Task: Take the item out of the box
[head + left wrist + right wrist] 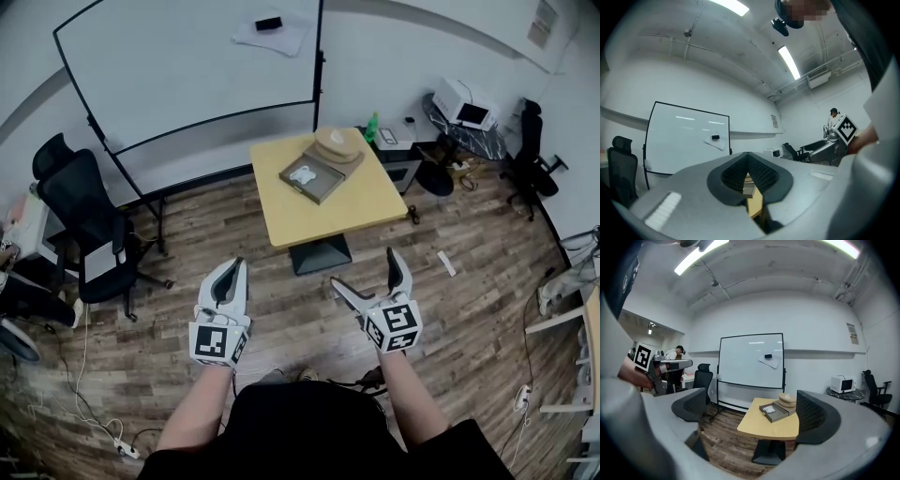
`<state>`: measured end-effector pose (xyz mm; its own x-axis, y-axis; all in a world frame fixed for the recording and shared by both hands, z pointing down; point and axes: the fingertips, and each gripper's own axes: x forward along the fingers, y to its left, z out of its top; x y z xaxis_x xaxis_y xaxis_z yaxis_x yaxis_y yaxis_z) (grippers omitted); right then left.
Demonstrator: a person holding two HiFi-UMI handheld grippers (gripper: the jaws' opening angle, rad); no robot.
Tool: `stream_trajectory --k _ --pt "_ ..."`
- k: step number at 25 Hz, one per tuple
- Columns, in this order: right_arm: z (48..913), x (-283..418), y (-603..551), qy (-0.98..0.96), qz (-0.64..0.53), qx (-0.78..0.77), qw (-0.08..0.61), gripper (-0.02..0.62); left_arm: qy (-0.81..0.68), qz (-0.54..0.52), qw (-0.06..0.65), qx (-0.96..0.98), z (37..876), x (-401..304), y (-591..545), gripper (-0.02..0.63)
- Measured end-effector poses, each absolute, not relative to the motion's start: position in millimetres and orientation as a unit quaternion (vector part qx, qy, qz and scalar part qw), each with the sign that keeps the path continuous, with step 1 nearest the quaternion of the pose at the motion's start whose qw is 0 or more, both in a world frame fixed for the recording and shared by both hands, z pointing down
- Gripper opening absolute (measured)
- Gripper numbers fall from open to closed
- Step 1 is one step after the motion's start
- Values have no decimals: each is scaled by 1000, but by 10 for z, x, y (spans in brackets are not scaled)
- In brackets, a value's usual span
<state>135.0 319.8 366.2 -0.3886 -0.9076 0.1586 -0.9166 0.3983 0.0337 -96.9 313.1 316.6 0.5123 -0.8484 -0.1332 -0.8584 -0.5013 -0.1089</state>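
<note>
An open shallow brown box [314,174] lies on the small yellow table [319,216] across the wooden floor, with a white item [302,172] inside it. The right gripper view shows the same box [776,412] and white item [770,409], far off. Both grippers hang in the air well short of the table. My left gripper [228,279] has its jaws together and holds nothing; its dark pads [761,172] meet in its own view. My right gripper [368,273] stands wide open and empty, its pads [812,416] framing the distant table.
A round tan stack [337,142] sits behind the box, a green bottle [371,127] beyond it. A wheeled whiteboard [187,75] stands at the back left, black office chairs [80,216] at left and far right [531,150]. Cables lie on the floor [89,412].
</note>
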Motion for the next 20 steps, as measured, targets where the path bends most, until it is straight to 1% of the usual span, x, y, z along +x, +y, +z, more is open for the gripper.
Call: stream_trajectory --k 9,14,20 --pt "3750 1517 2880 -840 40 538 61 595 497 17 80 -864 3296 -837 2907 -2" --pt "3892 1547 2512 -839 42 539 60 595 495 20 85 -865 3398 -781 2501 -2" --pt "3857 1521 1860 -839 40 539 65 595 487 24 80 -870 3407 -726 1807 -2"
